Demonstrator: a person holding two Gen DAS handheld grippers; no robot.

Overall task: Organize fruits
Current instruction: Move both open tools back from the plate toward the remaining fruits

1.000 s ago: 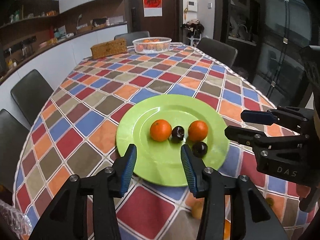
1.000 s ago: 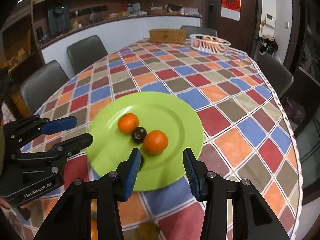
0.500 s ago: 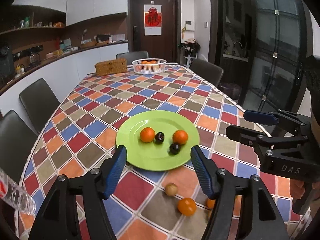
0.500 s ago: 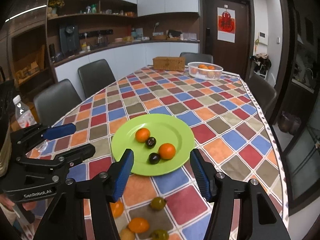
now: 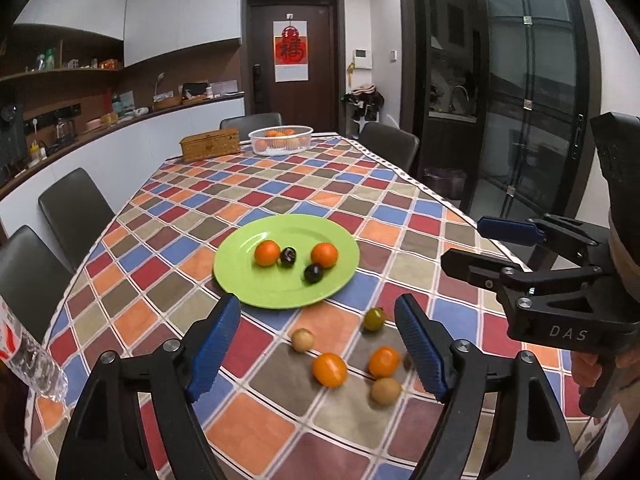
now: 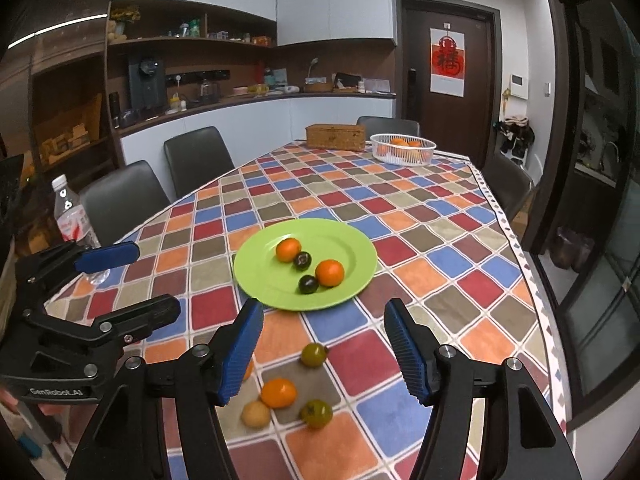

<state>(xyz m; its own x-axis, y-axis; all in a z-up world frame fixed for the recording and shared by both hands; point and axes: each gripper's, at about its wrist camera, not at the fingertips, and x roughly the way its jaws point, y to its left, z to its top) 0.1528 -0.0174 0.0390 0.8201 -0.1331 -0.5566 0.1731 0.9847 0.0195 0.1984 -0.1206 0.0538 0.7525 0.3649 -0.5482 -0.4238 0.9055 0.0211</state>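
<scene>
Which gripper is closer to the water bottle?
Left. The left gripper is right beside the water bottle; the right gripper is farther, on the left one's other side. Both jaws are opening, nothing between them.

Long table (image 5: 192, 264) under a checked cloth of red, blue, orange and brown squares. Green plate (image 5: 256, 280) at mid-table holds two oranges (image 5: 267, 253) and two dark plums (image 5: 288, 256), set in a loose row. Near edge, off the plate: a loose cluster of small fruits (image 5: 329, 369), orange, tan and olive-green, lying on the cloth.

Left gripper (image 5: 318, 350) low in frame, blue-padded jaws opening, nothing gripped; the loose fruits show between the fingers. Right gripper (image 5: 462, 246) enters from the right, jaws apart, empty.

Far end: white basket (image 5: 281, 141) with oranges beside a wicker box (image 5: 210, 144). Dark chairs (image 5: 74, 210) along both sides. Plastic bottle (image 5: 28, 354) at lower left.
</scene>
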